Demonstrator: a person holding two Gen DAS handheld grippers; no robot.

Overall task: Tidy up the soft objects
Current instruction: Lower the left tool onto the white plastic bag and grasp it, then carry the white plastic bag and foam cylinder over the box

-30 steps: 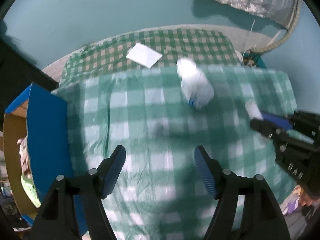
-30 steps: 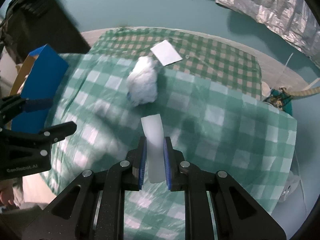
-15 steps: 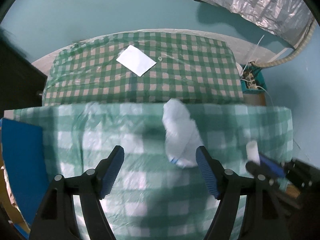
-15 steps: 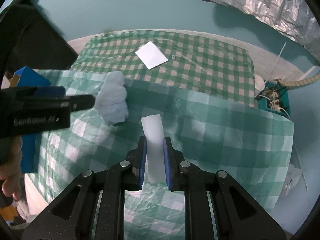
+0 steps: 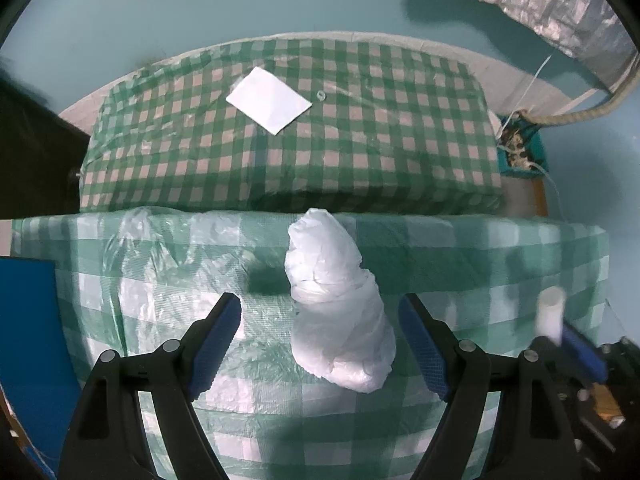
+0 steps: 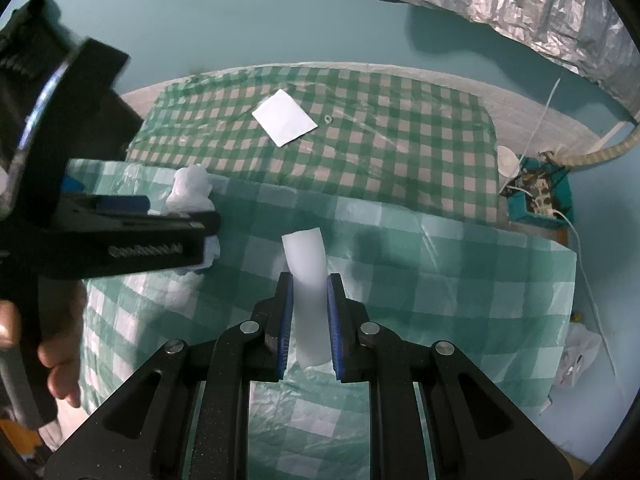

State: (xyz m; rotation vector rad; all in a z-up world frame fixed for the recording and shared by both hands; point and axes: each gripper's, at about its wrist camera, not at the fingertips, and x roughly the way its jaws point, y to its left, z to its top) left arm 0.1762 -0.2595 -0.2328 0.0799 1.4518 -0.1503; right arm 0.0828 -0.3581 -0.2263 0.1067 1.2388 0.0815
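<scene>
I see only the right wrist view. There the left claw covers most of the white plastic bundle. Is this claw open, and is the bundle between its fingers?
Observer: Yes. In the left wrist view the left claw is open, and the white plastic bundle lies between its fingers on the light checked cloth.
Operator: My right claw holds the white strip. Is the bundle centred for the left one?
Observer: Not quite. The bundle lies closer to the finger on the right side of that view; the gap on the other side is wider.

A white crumpled bag (image 5: 340, 304) lies on pale green-and-white checked cloth (image 5: 460, 256), beyond it a darker green-checked cover (image 5: 360, 140) and teal floor (image 5: 160, 8).
</scene>
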